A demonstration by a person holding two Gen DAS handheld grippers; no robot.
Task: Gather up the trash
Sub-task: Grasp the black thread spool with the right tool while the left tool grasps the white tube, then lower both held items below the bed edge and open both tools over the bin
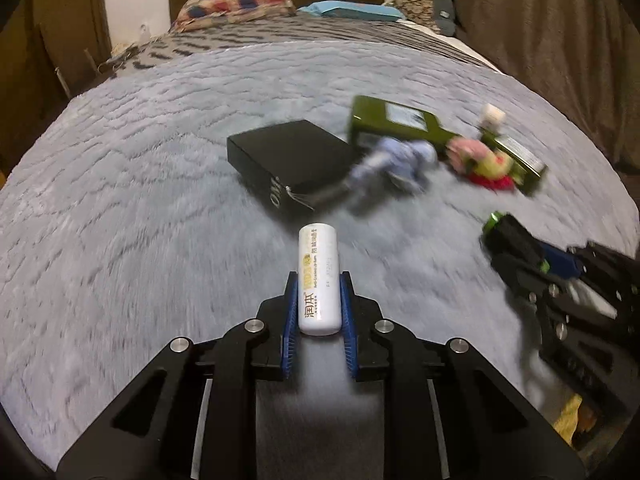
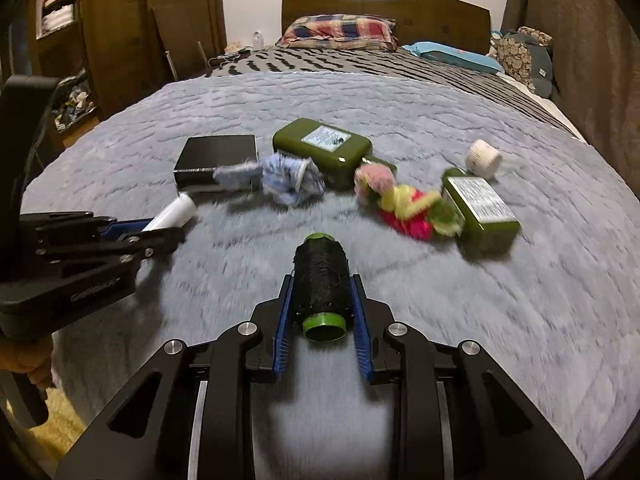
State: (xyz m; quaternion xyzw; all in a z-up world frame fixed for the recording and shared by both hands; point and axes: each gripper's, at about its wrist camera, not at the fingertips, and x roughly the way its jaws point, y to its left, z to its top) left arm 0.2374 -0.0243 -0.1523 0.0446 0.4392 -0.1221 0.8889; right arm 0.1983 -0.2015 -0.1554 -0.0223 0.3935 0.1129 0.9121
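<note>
My left gripper (image 1: pixel 319 280) is shut on a white tube (image 1: pixel 319 280) with printed text, held above the grey fleece blanket (image 1: pixel 160 200). It also shows in the right wrist view (image 2: pixel 160 228), with the white tube (image 2: pixel 172 212) sticking out. My right gripper (image 2: pixel 322 280) is shut on a black thread spool (image 2: pixel 322 280) with green ends. In the left wrist view the right gripper (image 1: pixel 516 248) is at the right with the spool (image 1: pixel 512 232).
On the blanket (image 2: pixel 480 320) lie a black box (image 2: pixel 216 156), a crumpled blue cloth (image 2: pixel 288 180), two green bottles (image 2: pixel 320 144) (image 2: pixel 480 208), a pink-yellow plush toy (image 2: pixel 400 200) and a white yarn roll (image 2: pixel 482 158). Pillows (image 2: pixel 340 30) lie at the headboard. A wardrobe (image 2: pixel 100 20) stands left.
</note>
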